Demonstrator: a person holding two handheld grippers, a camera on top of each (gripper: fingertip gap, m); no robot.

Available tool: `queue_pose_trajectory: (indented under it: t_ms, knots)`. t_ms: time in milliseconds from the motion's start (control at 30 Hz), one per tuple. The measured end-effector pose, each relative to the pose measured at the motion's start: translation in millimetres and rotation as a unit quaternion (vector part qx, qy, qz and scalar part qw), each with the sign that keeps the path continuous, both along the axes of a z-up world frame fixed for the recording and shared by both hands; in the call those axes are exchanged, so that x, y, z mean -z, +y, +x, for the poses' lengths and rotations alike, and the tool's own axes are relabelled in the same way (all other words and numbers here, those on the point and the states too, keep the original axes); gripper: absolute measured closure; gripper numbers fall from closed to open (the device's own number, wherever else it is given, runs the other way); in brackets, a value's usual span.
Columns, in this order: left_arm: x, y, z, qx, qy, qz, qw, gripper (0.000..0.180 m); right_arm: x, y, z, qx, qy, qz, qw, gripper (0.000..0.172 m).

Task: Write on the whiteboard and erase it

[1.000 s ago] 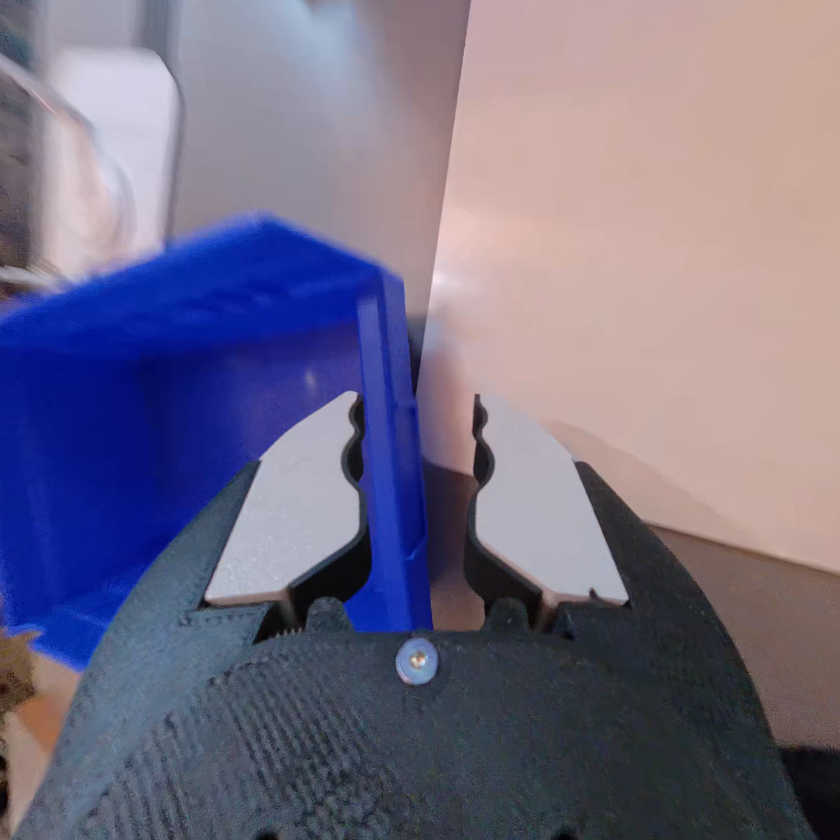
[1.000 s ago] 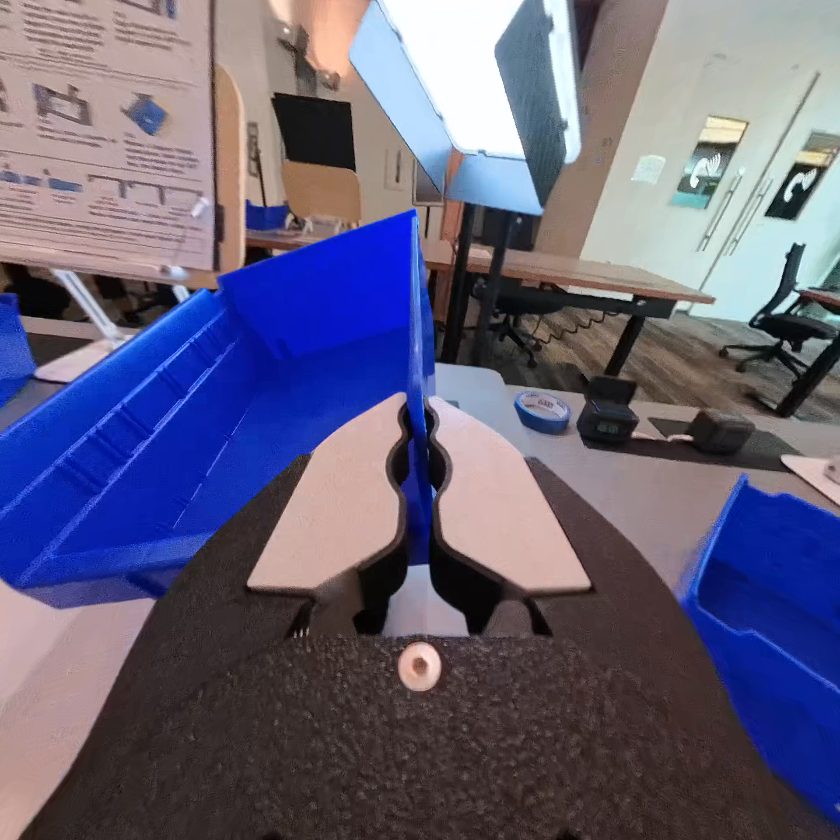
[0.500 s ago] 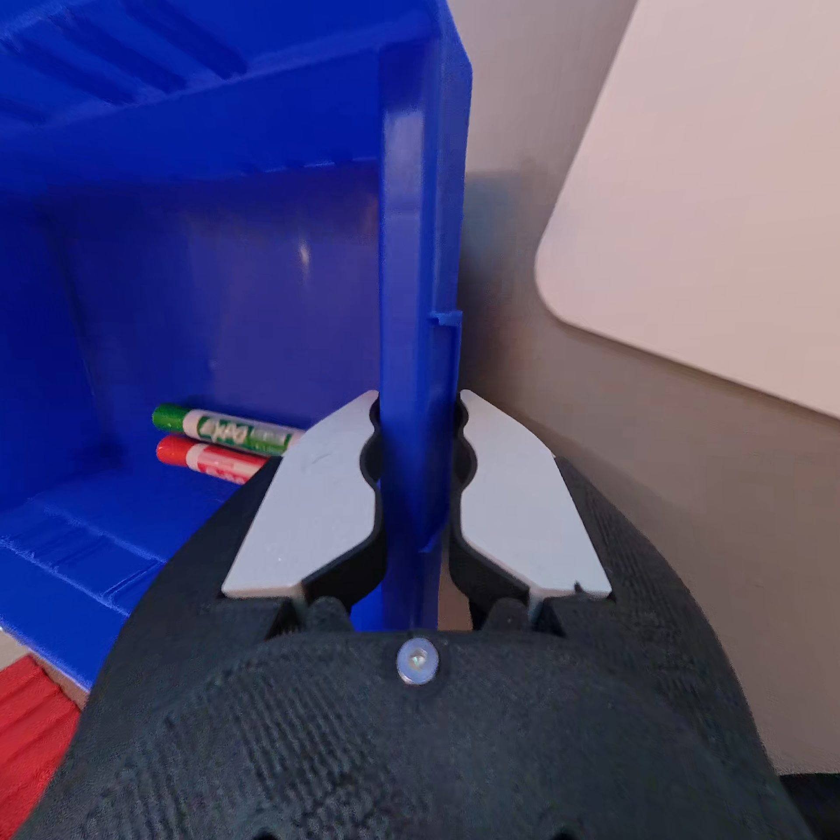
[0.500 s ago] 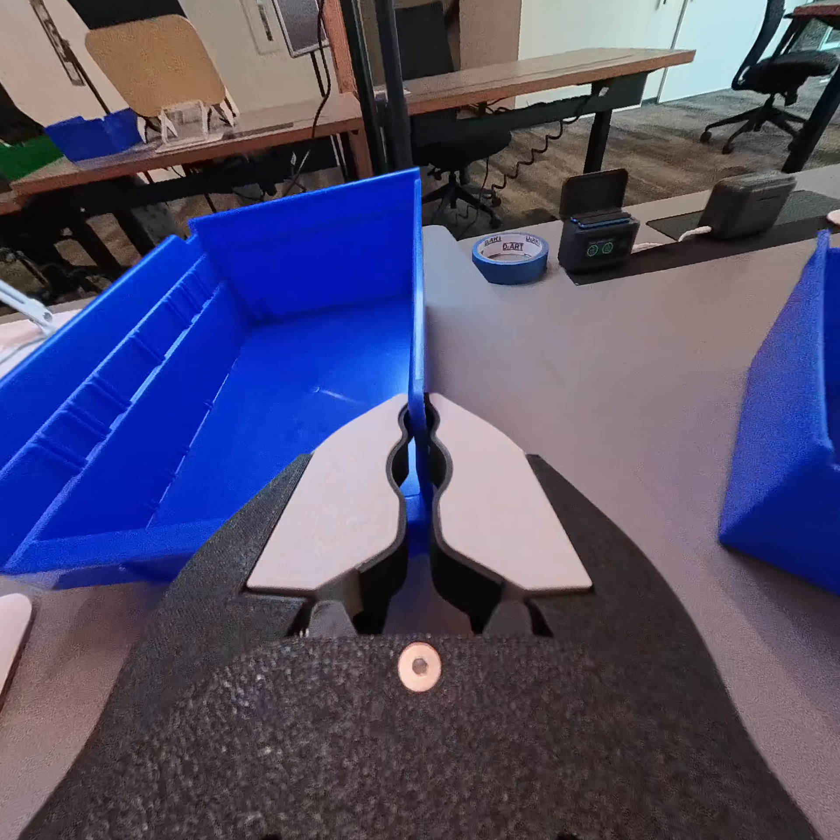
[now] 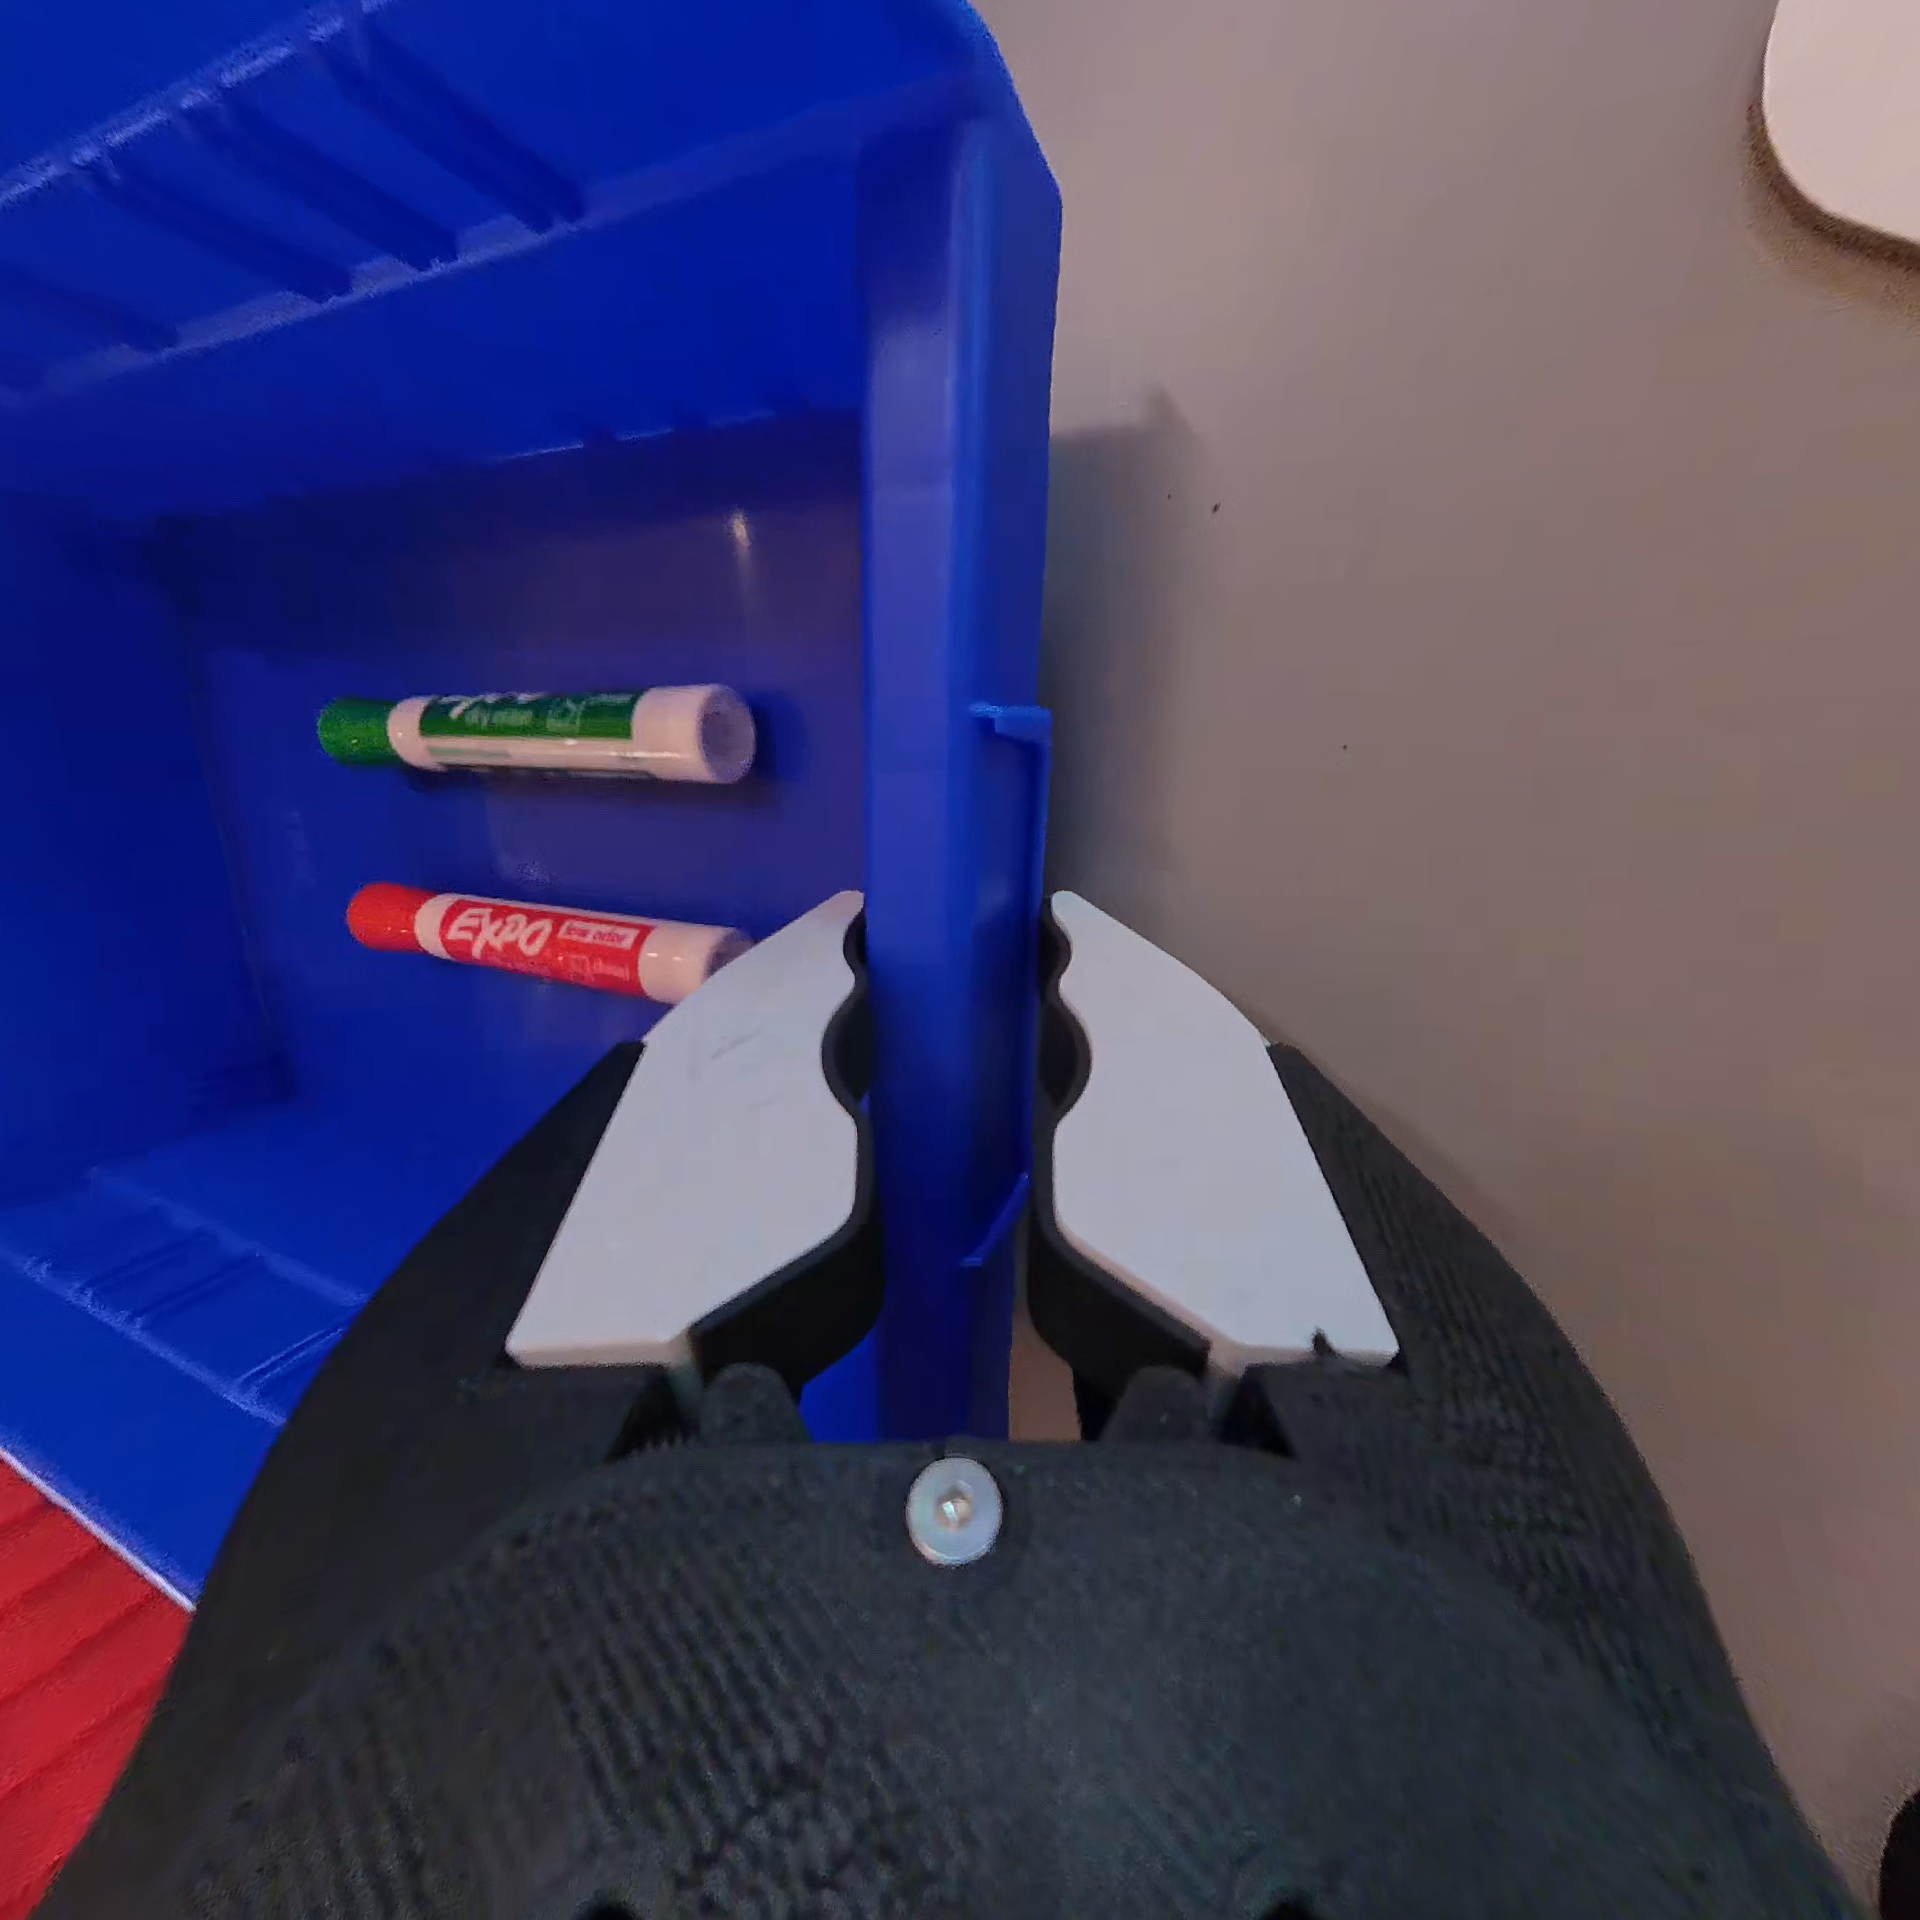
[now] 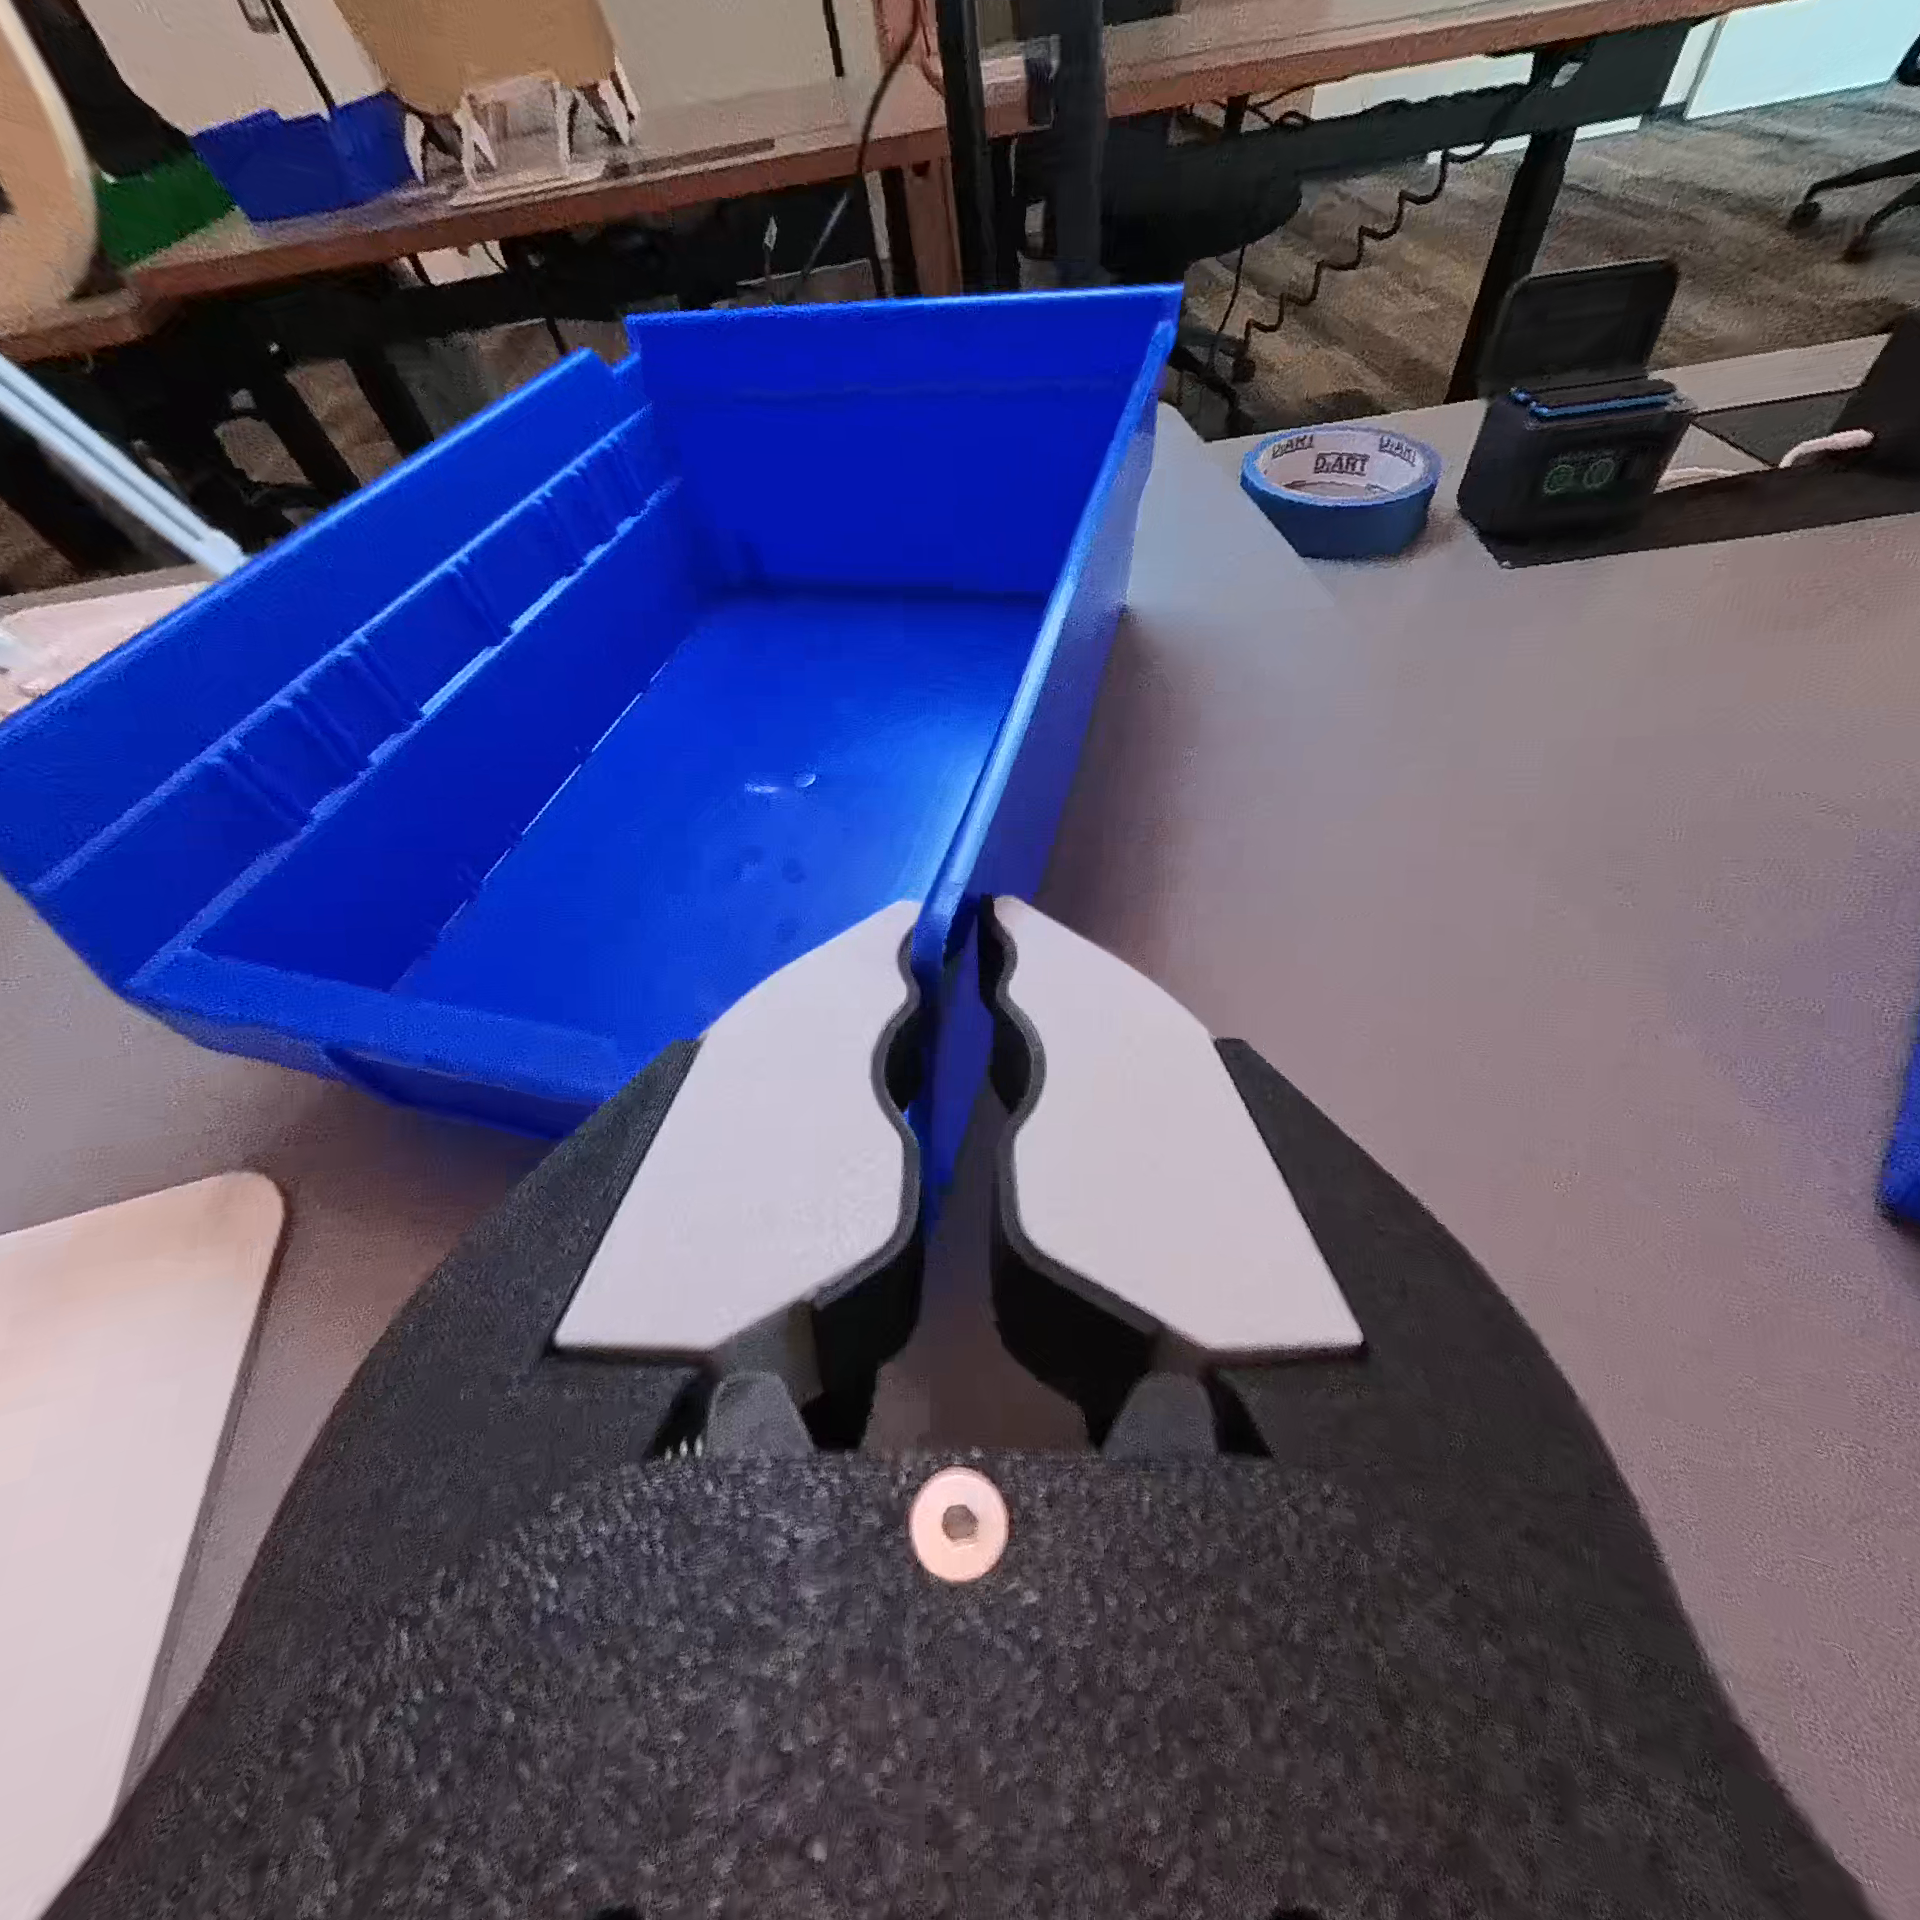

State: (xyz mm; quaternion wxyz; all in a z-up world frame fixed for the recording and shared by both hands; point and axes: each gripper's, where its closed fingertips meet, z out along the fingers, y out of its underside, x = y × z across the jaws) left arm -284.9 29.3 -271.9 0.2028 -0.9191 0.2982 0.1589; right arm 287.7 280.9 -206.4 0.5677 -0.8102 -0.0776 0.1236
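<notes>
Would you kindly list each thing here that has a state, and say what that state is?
Left gripper: fingers shut on the marker bin's wall.
Marker bin: holds two markers.
Green marker: capped, lying flat.
Red marker: capped, lying flat.
Right gripper: fingers around the second bin's wall.
Second bin: upright, nothing inside.

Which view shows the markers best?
Left wrist view: the green marker and red marker lie apart inside a blue bin. The right wrist view shows neither marker; its bin looks empty.
</notes>
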Motion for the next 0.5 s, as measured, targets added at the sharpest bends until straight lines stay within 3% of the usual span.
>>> queue_pose_trajectory:
  t_ms: [100,167,300,400,500]
  knots:
    - [0,-5,-5,-0.007,0.005,0.002,1.0,0.151,-2,-11,-4,-0.021,-0.001,-0.005,1.0,0.158]
    - [-1,-8,-9,-0.014,0.006,0.004,1.0,0.151,-12,-17,-4,-0.042,0.002,0.014,0.999,0.134]
    - [-1,-13,-25,-0.03,0.007,0.001,1.0,0.151,-61,-34,-6,-0.044,-0.087,0.14,0.985,0.118]
    - [0,-18,-37,-0.038,-0.005,-0.001,0.999,0.151,-92,-60,-50,-0.107,-0.124,0.214,0.963,0.119]
    - [-14,-20,-31,-0.036,-0.086,0.02,0.995,0.151,-93,-80,-108,-0.201,-0.114,0.216,0.949,0.119]
